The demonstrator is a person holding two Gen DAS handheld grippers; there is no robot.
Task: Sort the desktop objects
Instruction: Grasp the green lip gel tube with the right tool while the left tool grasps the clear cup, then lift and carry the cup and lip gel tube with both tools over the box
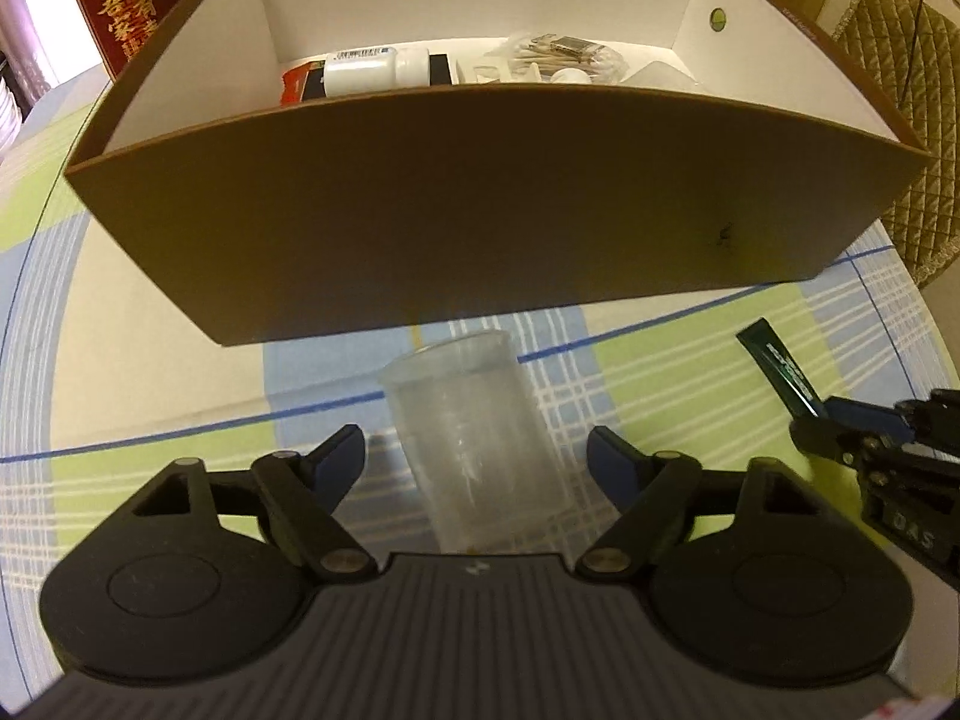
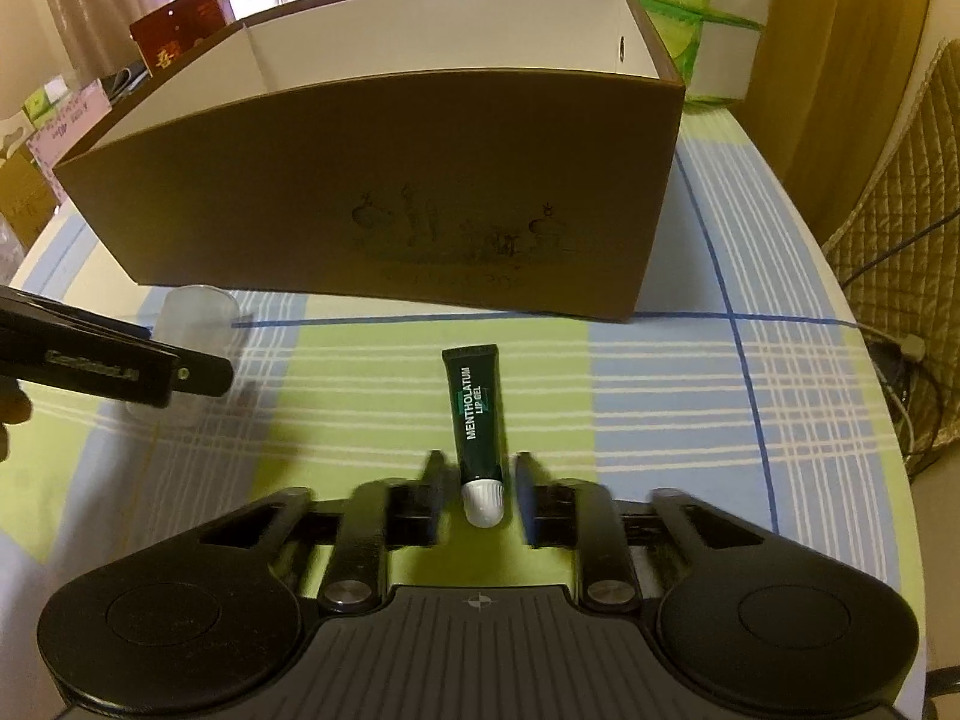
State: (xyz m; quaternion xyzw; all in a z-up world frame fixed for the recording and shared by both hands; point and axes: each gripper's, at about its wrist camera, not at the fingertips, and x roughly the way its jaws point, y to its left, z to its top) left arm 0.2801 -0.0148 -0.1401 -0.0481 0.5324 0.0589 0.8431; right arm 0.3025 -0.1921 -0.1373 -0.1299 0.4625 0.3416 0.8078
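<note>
Between right gripper (image 2: 477, 483) fingers, lip-gel tube (image 2: 475, 414).

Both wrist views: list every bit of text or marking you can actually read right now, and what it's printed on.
"MENTHOLATUM LIP GEL": green tube, lying between the right gripper fingers.
"D&S", roughly: right gripper body, seen from the left wrist view; blurred.
Gold Chinese characters: red box; not clearly legible.
White bottle label inside the brown box: too small.
Left gripper side lettering: blurred.

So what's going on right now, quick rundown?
Left gripper open, jaws astride the clear cup. Right gripper open around the lip gel tube, not gripping. Brown box just beyond; nothing blocking.
</note>
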